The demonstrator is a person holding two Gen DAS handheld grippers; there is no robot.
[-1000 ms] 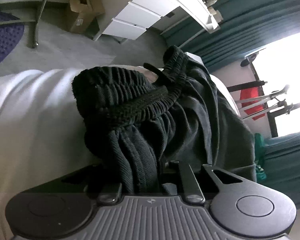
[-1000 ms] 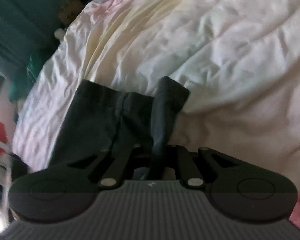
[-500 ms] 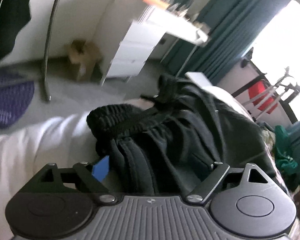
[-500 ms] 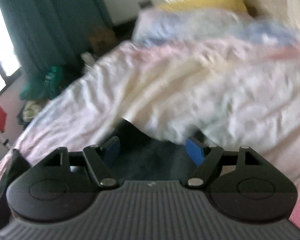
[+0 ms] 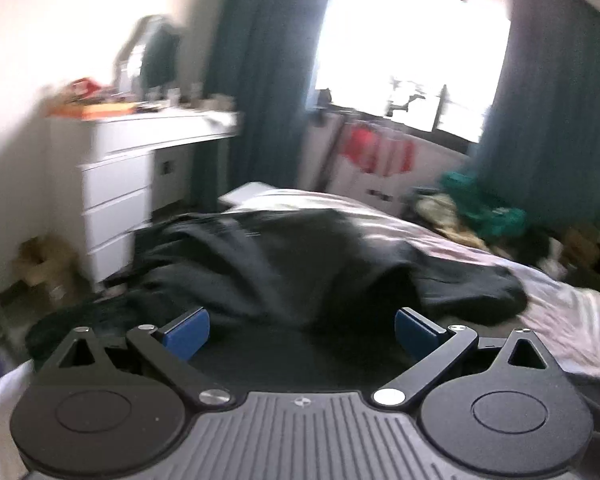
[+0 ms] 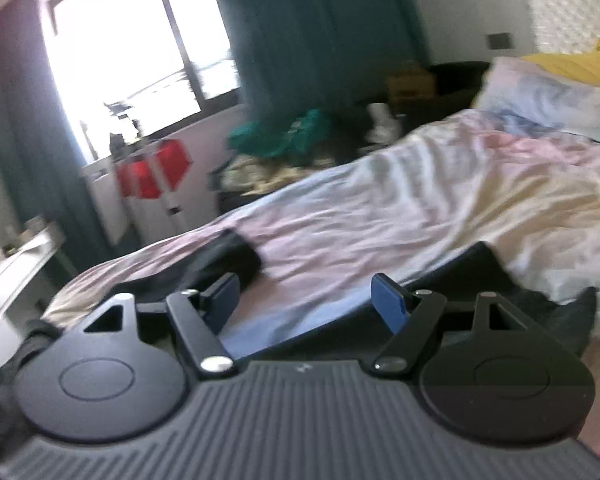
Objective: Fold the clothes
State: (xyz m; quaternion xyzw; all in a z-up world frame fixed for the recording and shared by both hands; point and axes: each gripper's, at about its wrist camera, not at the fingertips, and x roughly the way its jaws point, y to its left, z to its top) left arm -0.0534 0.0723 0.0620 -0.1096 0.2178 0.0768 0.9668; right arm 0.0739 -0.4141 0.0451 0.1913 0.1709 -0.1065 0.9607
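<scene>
Our fingers (image 5: 186,332) stand spread and empty on both the left gripper (image 5: 302,330) and right gripper (image 6: 312,300). The dark trousers (image 5: 284,264) lie just beyond them on the bedsheet (image 6: 420,208). We judge ourselves between folds; next we need a fresh edge to pinch.
</scene>
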